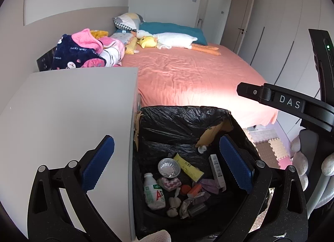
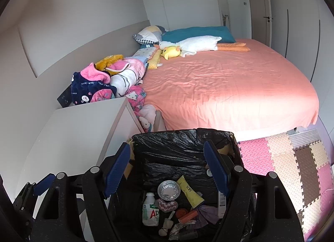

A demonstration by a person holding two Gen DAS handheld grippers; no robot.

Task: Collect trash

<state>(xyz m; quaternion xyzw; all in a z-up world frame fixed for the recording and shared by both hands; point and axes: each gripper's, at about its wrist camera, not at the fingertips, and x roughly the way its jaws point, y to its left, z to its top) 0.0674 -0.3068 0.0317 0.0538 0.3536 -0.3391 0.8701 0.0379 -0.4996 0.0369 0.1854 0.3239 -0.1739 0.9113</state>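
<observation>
Both claws hang over the lined bin (image 2: pixel 183 141), aimed down into it. My left gripper (image 1: pixel 167 164) gapes empty; right gripper (image 2: pixel 167 171) open too, nothing between pads. Trash lies directly below: bottle (image 2: pixel 150 210), foil cup (image 2: pixel 168 190), yellow packet (image 2: pixel 191 191).

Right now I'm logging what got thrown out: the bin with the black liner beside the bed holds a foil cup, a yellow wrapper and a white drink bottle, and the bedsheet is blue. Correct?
Not quite. The bedsheet is salmon pink, as the right wrist view shows; only the pillow at its head is blue-green. The rest holds: the bin contains the foil cup, yellow wrapper and white drink bottle.
</observation>
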